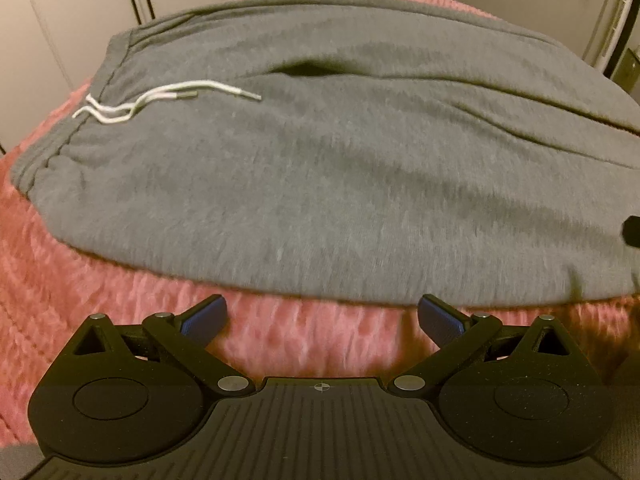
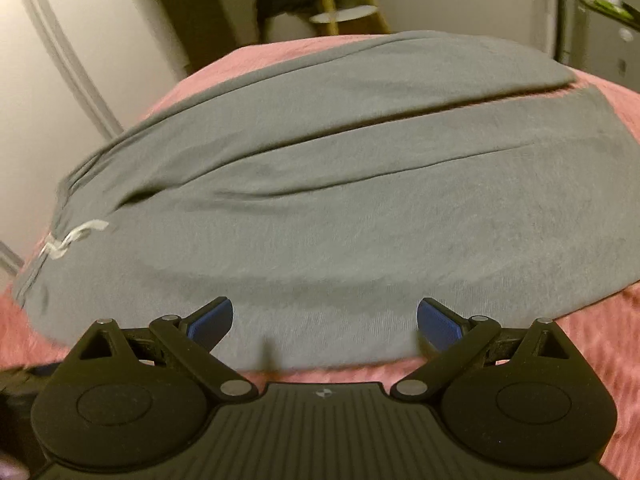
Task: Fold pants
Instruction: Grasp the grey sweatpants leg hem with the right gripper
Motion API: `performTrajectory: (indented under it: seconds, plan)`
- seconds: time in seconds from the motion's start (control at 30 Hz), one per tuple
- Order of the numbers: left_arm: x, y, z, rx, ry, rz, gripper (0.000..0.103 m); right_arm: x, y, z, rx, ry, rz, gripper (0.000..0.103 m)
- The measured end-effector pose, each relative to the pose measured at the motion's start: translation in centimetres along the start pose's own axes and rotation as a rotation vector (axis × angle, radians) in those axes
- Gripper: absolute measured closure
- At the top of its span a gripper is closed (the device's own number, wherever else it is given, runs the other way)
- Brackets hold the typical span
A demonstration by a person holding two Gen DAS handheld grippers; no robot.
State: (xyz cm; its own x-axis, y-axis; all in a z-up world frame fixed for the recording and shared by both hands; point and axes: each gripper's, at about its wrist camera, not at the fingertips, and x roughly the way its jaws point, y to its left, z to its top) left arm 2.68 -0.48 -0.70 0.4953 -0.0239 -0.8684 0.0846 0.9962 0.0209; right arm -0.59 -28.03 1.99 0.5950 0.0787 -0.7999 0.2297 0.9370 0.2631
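Grey sweatpants (image 1: 320, 168) lie flat on a pink blanket (image 1: 80, 304), waistband at the left with a white drawstring (image 1: 160, 100) lying on the cloth. The pants also fill the right wrist view (image 2: 340, 208), with both legs running to the right and the drawstring (image 2: 76, 236) at the left. My left gripper (image 1: 322, 316) is open and empty, just short of the pants' near edge, over the blanket. My right gripper (image 2: 324, 318) is open and empty, its fingertips over the near edge of the pants.
The pink blanket (image 2: 600, 344) covers the surface all around the pants. White doors or walls (image 1: 60, 32) stand behind at the left. A wooden stand with a round plate (image 2: 344, 12) and an appliance (image 2: 600, 40) are at the back.
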Motion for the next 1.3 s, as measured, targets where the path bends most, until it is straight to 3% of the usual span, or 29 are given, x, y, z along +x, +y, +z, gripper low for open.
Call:
performTrajectory:
  seconds: [0.17, 0.3, 0.43, 0.53, 0.6, 0.67, 0.77, 0.87, 0.93, 1.0, 1.13, 1.3]
  plan:
    - [0.0, 0.3, 4.8, -0.02, -0.109, 0.078, 0.0, 2.9, -5.8, 3.3, 0.086, 0.051, -0.193, 0.004]
    - [1.4, 1.5, 10.0, -0.161, -0.207, 0.132, 0.0, 5.4, -8.7, 3.7, 0.083, 0.091, -0.304, 0.004]
    - [4.9, 3.2, 13.6, -0.317, -0.239, 0.202, 0.0, 5.9, -10.1, 3.2, 0.108, 0.087, -0.276, 0.004]
    - [7.8, 4.2, 14.4, -0.33, -0.262, 0.273, 0.0, 6.3, -9.7, 4.0, 0.073, 0.156, -0.289, 0.004]
    - [9.2, 4.9, 13.9, -0.328, -0.309, 0.364, 0.0, 6.0, -9.2, 6.4, 0.064, 0.207, -0.288, 0.004]
    - [10.0, 5.8, 13.5, -0.336, -0.352, 0.409, 0.0, 4.8, -8.6, 10.2, 0.069, 0.08, -0.257, 0.004]
    - [10.7, 6.9, 13.6, -0.362, -0.367, 0.394, 0.0, 6.0, -8.1, 17.6, 0.115, -0.065, -0.262, 0.004]
    - [11.2, 7.2, 13.5, -0.37, -0.396, 0.377, 0.0, 11.4, -8.5, 25.1, 0.23, -0.079, -0.26, 0.005]
    - [11.5, 6.9, 13.2, -0.355, -0.416, 0.38, 0.0, 15.3, -8.8, 29.0, 0.314, -0.075, -0.295, 0.016]
    - [11.8, 6.8, 13.0, -0.361, -0.419, 0.383, 0.0, 18.5, -9.3, 32.2, 0.402, -0.092, -0.345, 0.02]
    - [12.3, 6.9, 13.0, -0.369, -0.434, 0.385, 0.0, 22.9, -10.3, 35.7, 0.57, -0.113, -0.423, 0.02]
    - [12.6, 7.0, 13.0, -0.379, -0.433, 0.375, 0.0, 26.8, -9.8, 37.5, 0.579, -0.088, -0.496, 0.02]
